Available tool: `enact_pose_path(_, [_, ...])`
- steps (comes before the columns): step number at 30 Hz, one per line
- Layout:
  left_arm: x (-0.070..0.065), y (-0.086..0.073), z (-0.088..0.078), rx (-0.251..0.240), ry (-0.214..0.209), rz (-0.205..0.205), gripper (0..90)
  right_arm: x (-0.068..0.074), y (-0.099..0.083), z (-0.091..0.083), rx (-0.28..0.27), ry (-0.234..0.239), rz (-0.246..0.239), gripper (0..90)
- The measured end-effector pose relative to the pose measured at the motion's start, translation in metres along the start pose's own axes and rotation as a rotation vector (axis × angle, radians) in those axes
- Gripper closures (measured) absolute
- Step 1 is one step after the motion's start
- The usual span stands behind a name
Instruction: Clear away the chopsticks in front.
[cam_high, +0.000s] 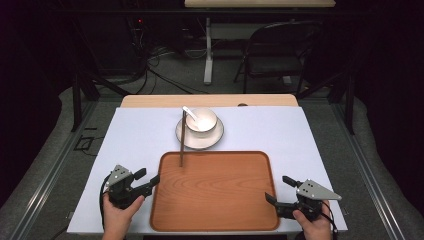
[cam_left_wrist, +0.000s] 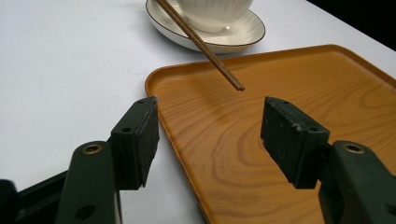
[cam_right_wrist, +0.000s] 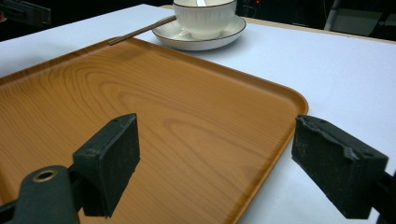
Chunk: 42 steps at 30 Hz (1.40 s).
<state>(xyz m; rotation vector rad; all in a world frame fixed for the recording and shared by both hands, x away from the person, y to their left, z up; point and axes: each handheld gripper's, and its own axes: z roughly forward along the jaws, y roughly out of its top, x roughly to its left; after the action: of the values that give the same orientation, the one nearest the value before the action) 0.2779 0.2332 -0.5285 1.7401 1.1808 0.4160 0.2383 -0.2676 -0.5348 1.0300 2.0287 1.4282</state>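
A brown wooden tray (cam_high: 215, 192) lies on the white table top, with nothing on its floor. Behind it a white bowl (cam_high: 201, 120) with a white spoon (cam_high: 190, 113) in it stands on a white saucer (cam_high: 216, 137). Dark chopsticks (cam_high: 182, 140) lean from the saucer over the tray's far left rim. My left gripper (cam_high: 146, 179) stands open at the tray's left edge, its jaws astride the rim (cam_left_wrist: 161, 122). My right gripper (cam_high: 278, 189) stands open at the tray's right edge, jaws either side of the rim (cam_right_wrist: 299, 100). Nothing is held.
The white table cover (cam_high: 125, 130) has bare room left and right of the tray. A light wooden strip (cam_high: 150, 100) runs along the far edge. Beyond stand a dark folding chair (cam_high: 272, 50) and a table leg (cam_high: 208, 50) on the floor.
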Motion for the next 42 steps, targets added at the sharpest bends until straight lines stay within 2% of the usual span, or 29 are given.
enact_pose_path(10, [0.001,0.001,0.000,0.006,0.007,-0.020,30.7,0.000,0.000,0.001,0.007,0.002,0.000,14.8])
enact_pose_path(13, [-0.001,0.002,0.001,0.008,0.032,-0.041,30.1,0.000,0.000,0.001,0.008,0.002,0.004,14.8])
enact_pose_path(16, [-0.001,0.004,0.004,0.016,0.018,-0.060,29.8,0.000,0.000,0.001,0.007,-0.001,0.004,14.8])
enact_pose_path(21, [-0.004,0.009,0.010,0.038,0.025,-0.056,30.1,0.000,0.000,0.001,0.006,-0.001,0.005,14.8])
enact_pose_path(25, [-0.002,0.012,0.014,0.051,0.014,-0.084,30.1,-0.001,0.000,0.001,0.011,0.001,0.010,14.8])
enact_pose_path(26, [0.001,0.015,0.016,0.068,-0.002,-0.100,29.1,-0.001,0.000,0.002,0.017,0.004,0.019,14.8])
enact_pose_path(30, [0.004,0.023,0.020,0.090,-0.008,-0.091,26.6,-0.001,0.000,0.003,0.015,0.006,0.018,14.8])
enact_pose_path(38, [0.010,0.047,0.029,0.074,0.001,-0.116,30.6,-0.001,0.001,0.003,0.015,0.008,0.022,14.8])
enact_pose_path(42, [0.013,0.058,0.036,0.087,0.007,-0.114,31.3,-0.001,0.001,0.003,0.017,0.010,0.022,14.8])
